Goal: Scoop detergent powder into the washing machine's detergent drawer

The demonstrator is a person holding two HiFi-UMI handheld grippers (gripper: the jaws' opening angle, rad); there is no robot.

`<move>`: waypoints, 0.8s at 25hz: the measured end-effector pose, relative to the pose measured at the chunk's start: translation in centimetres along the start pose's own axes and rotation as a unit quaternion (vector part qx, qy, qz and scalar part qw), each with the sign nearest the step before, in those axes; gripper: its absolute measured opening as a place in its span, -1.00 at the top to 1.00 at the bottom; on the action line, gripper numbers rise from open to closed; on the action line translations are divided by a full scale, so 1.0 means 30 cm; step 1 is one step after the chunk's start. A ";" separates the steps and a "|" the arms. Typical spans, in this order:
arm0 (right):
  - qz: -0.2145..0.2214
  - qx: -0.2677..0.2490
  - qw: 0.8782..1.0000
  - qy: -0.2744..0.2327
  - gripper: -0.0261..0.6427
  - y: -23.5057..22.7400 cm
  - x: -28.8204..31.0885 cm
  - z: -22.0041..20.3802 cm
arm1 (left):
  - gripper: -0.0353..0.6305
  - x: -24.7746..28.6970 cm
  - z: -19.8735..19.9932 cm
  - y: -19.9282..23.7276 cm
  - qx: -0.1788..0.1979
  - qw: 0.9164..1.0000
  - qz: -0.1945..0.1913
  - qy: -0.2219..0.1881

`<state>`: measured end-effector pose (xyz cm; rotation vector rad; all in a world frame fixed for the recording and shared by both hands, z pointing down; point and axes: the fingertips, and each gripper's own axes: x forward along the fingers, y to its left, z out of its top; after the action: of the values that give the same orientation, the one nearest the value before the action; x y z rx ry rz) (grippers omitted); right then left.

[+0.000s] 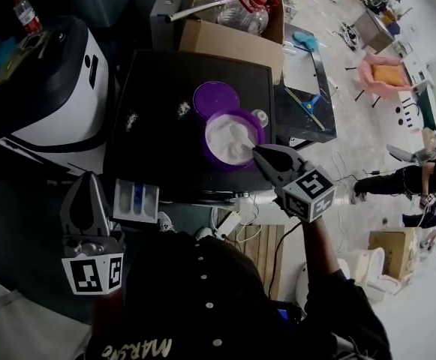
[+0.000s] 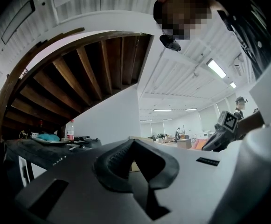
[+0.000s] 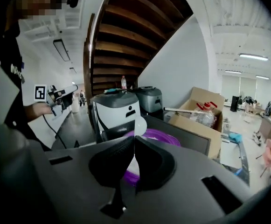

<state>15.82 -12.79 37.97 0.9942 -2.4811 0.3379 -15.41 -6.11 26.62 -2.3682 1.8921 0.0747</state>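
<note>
**Head view.** On the black top of the washing machine (image 1: 165, 145) stands the open purple tub (image 1: 205, 142), filled with white detergent powder (image 1: 229, 142). Its lid (image 1: 216, 98) lies just behind it. The right gripper (image 1: 258, 152) has its tip at the near rim of the tub. The detergent drawer (image 1: 120, 201) is pulled out at the near edge of the machine, toward the left. The left gripper (image 1: 90, 182) hangs just beside the drawer, apart from it. The 2 marker cubes (image 1: 309, 193) show only square patterns. The pale writing on the person's shirt (image 1: 135, 349) is upside down and I cannot read it surely. On the tub I see no brand.

**Left gripper view.** The jaws meet at their tips and nothing is between them. A bottle (image 2: 70, 129) with a red cap stands far back, and its label is too small to read.

**Right gripper view.** The jaws are clenched on what seems to be the thin handle of a white scoop (image 3: 140, 124). Its round bowl shows above the tips, with the tub behind.

**Handling.** The powder is loose and light and will probably spill at any tilt or jerk, so the bowl should travel level. The scoop looks like thin, smooth plastic, so it is light and perhaps slippery. The flat of the handle is the right place to hold it. The compartments of the drawer look narrow, so pouring needs care.
</note>
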 end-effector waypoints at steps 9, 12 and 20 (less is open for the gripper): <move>0.034 -0.096 0.968 0.228 0.83 -0.032 -0.018 -0.150 | 0.88 0.016 -0.009 -0.010 -0.001 1.000 -0.007 0.003; 0.048 -0.092 0.960 0.262 0.83 -0.013 0.005 -0.183 | 0.88 0.013 -0.014 -0.003 -0.002 1.000 -0.005 0.007; 0.038 -0.083 0.956 0.278 0.82 -0.015 0.028 -0.200 | 0.88 0.011 -0.025 0.024 -0.003 1.000 0.004 0.012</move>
<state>17.47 -11.32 43.64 0.6272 -1.9956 0.3676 -16.05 -6.68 27.29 -2.3758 1.9151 0.0523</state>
